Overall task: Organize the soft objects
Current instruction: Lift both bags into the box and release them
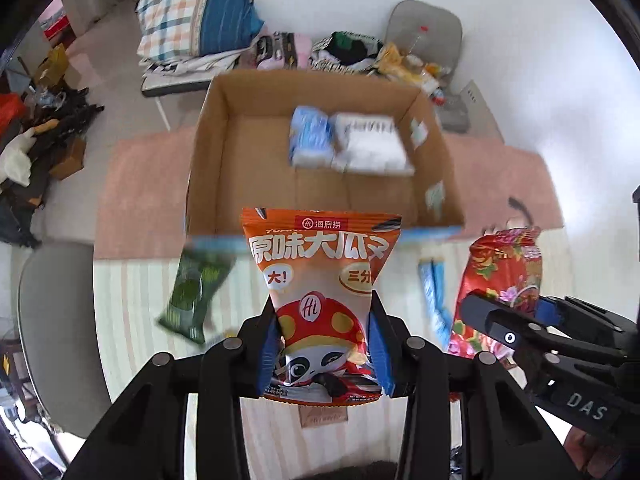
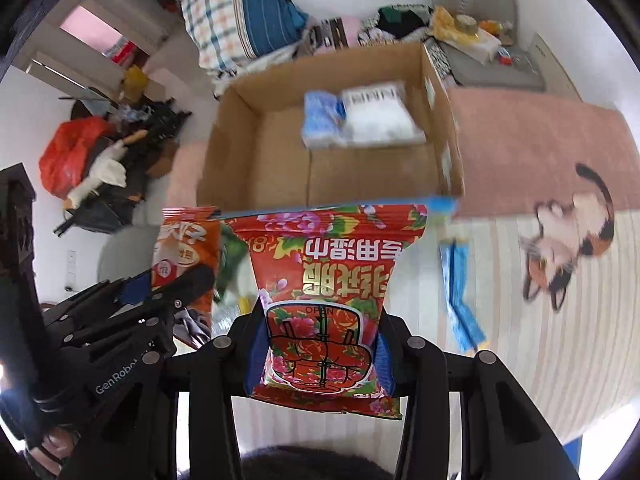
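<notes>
My left gripper (image 1: 323,320) is shut on an orange snack bag (image 1: 320,272) and holds it above the striped mat, short of the open cardboard box (image 1: 216,152). My right gripper (image 2: 320,324) is shut on a red floral wet-wipes pack (image 2: 326,276), held beside the left one; that pack also shows in the left wrist view (image 1: 500,280), and the orange bag in the right wrist view (image 2: 186,256). Inside the box lie a blue tissue pack (image 1: 310,140) and a white pack (image 1: 372,144). A green packet (image 1: 194,292) and a blue packet (image 1: 434,296) lie on the mat.
The box (image 2: 256,152) stands on a pink rug (image 2: 532,148) with a cat print (image 2: 568,236). Behind it are a plaid pillow (image 1: 188,12), clothes and a grey chair (image 1: 428,28) with clutter. A pile of bags (image 2: 76,152) lies on the floor at left.
</notes>
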A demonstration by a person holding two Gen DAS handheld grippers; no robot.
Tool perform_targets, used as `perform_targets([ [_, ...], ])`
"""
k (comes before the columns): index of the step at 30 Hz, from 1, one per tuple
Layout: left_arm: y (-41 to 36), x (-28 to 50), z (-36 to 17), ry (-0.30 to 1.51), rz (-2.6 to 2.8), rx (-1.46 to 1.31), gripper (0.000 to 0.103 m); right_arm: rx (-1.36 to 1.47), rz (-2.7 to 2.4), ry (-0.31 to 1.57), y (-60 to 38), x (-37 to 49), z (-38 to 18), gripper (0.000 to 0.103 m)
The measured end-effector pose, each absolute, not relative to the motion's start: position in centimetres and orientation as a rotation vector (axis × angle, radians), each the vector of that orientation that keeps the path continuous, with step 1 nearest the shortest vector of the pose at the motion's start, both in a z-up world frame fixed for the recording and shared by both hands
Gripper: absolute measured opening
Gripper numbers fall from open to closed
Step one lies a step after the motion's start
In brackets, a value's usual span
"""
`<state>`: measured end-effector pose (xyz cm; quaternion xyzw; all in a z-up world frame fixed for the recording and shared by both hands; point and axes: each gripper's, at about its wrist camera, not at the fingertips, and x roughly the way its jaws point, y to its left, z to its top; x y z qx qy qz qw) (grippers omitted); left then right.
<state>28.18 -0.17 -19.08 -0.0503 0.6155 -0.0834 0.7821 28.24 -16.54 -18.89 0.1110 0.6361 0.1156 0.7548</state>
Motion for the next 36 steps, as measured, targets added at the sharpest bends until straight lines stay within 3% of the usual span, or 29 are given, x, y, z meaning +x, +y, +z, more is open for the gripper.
perform_targets([
  [6, 1.3, 39.8, -19.6, 1.364, -0.131, -0.056, 0.036, 0.154, 0.220, 1.404, -16.5, 36.9, -20.4, 0.046],
  [12, 2.4, 49.4, -26.5, 1.516, -0.085, -0.088, 0.037, 0.109, 0.155, 1.561, -16.9, 43.7, -29.3, 0.046],
  [20, 2.0, 55.1, -34.9, 1.696, -0.044, -0.068, 0.037, 0.084, 0.131, 1.678, -16.5, 46.0, -36.3, 0.046],
  [29, 2.3, 56.6, -37.2, 1.774, -0.017, -0.096, 0.041, 0.053, 0.134, 1.754, -15.8, 46.6, -39.0, 0.048],
  [30, 2.5, 56.5, -37.1, 1.783, -0.014, -0.117, 0.044, 0.053, 0.130, 1.769, -15.8, 46.6, -39.0, 0.050],
  [31, 2.8, 56.4, -36.8, 1.785, -0.014, -0.131, 0.047, 0.056, 0.127, 1.770, -15.8, 46.7, -38.9, 0.063],
  [33, 2.9, 56.2, -35.3, 1.750, -0.034, -0.124, 0.072, 0.096, 0.149, 1.757, -15.7, 46.8, -38.1, 0.072],
  [35, 2.8, 55.6, -33.3, 1.699, -0.040, -0.087, 0.089, 0.082, 0.142, 1.726, -15.3, 46.8, -36.5, 0.096],
  [36, 2.8, 55.2, -32.5, 1.679, -0.047, -0.087, 0.091, 0.065, 0.138, 1.701, -15.0, 46.8, -35.7, 0.100],
])
